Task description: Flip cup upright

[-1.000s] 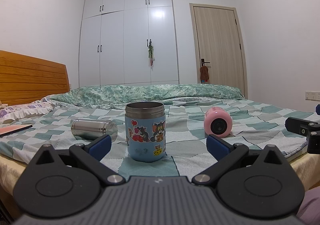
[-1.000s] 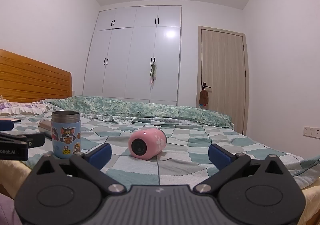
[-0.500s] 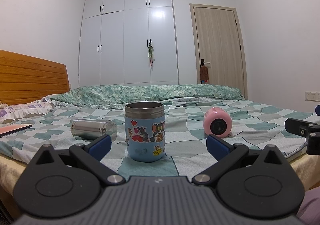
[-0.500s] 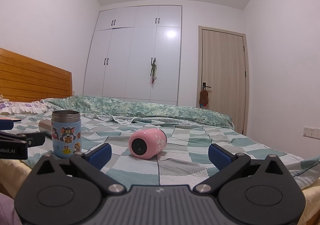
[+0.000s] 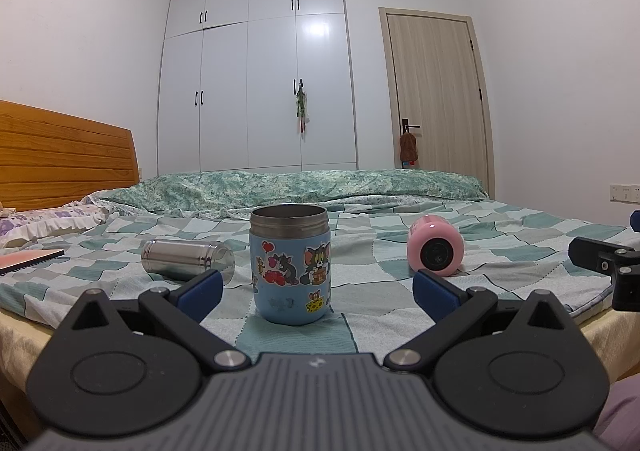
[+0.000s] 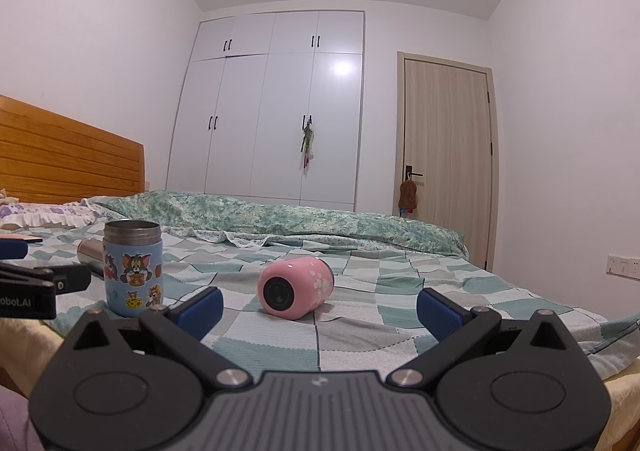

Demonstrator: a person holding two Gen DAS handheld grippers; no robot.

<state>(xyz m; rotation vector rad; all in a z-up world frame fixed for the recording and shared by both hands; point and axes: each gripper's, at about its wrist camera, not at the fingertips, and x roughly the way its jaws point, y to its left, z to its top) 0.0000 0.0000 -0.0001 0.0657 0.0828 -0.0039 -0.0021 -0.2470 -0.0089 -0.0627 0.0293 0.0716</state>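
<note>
A pink cup [image 6: 295,287] lies on its side on the checked bedspread, its end facing me; it also shows in the left wrist view [image 5: 436,250]. A blue cartoon-sticker cup [image 5: 290,263] stands upright, open end up, and shows at the left of the right wrist view [image 6: 133,267]. A steel cup [image 5: 187,260] lies on its side left of it. My left gripper [image 5: 318,289] is open and empty, just short of the blue cup. My right gripper [image 6: 319,307] is open and empty, just short of the pink cup.
The bed [image 5: 500,235] has a rolled green quilt [image 5: 320,187] along its far side, a wooden headboard [image 5: 60,159] and pillows at left. A flat red-edged object [image 5: 28,257] lies at far left. White wardrobes and a door stand behind.
</note>
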